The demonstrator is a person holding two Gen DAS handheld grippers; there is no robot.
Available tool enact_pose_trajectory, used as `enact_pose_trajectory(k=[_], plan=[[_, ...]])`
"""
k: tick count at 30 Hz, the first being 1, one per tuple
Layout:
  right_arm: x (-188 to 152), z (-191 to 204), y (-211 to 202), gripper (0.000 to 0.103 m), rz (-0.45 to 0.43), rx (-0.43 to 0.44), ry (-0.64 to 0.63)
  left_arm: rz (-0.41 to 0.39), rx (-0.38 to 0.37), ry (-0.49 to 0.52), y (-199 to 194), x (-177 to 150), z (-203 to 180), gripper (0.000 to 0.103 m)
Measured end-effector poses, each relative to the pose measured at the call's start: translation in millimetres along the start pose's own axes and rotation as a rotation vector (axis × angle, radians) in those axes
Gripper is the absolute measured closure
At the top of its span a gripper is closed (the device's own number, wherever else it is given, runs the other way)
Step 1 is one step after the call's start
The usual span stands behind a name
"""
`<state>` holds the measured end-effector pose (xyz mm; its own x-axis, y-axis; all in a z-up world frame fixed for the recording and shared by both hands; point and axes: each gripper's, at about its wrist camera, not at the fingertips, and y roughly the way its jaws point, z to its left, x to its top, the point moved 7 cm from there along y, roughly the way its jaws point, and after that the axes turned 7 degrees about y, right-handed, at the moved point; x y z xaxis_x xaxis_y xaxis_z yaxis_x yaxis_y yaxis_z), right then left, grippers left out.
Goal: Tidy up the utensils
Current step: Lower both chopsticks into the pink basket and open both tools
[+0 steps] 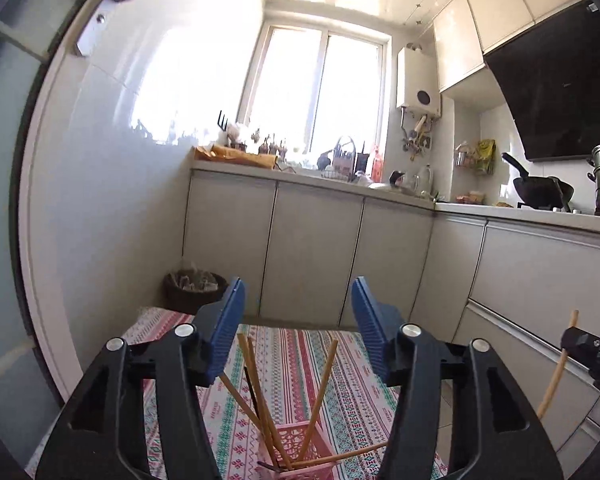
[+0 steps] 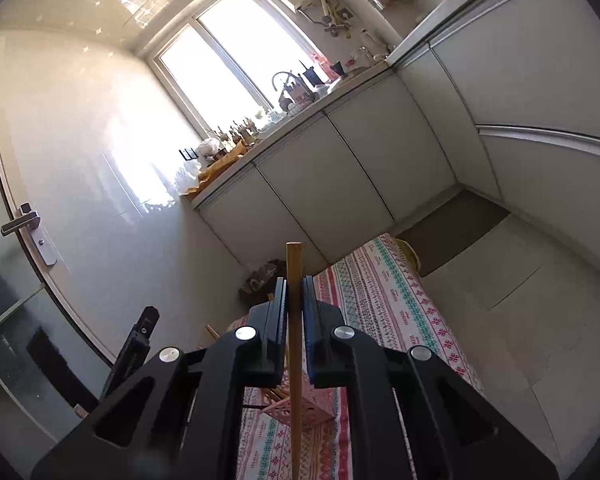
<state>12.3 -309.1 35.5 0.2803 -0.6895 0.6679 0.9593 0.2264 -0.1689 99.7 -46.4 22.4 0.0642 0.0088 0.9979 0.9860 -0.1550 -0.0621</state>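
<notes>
Right gripper [image 2: 295, 300] pinches one upright bamboo chopstick [image 2: 294, 276], seemingly bound for the pink slotted plastic basket [image 1: 296, 446] on the patterned tablecloth's [image 1: 352, 364] near edge, while left gripper [image 1: 298, 320] hangs spread, empty, above it.

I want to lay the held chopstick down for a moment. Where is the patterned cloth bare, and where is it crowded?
The patterned cloth lies bare beyond the pink basket, up to its far edge near the cabinets, and in the strip on the basket's right. It is crowded at the basket itself, where chopsticks fan outward. The right gripper grips one chopstick; the left gripper is open above the basket.
</notes>
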Motion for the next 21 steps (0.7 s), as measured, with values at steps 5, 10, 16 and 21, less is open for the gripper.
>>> enact_pose_trajectory(k=[5,10,16,21], plan=[[20,50,2,0.095,-0.078,0.047,-0.04,-0.046,0.078,-0.027,-47,21,41,0.041],[28,91,20,0.095,-0.214,0.035,-0.135,-0.002,0.144,-0.101,-53,-1,85,0.037],[5,93,61,0.095,-0.29,-0.036,-0.192,0.038,0.165,-0.161,-49,-11,116,0.037],[-34,81,102,0.094,-0.293,-0.066,-0.248,0.054,0.187,-0.183,-48,-15,135,0.037]])
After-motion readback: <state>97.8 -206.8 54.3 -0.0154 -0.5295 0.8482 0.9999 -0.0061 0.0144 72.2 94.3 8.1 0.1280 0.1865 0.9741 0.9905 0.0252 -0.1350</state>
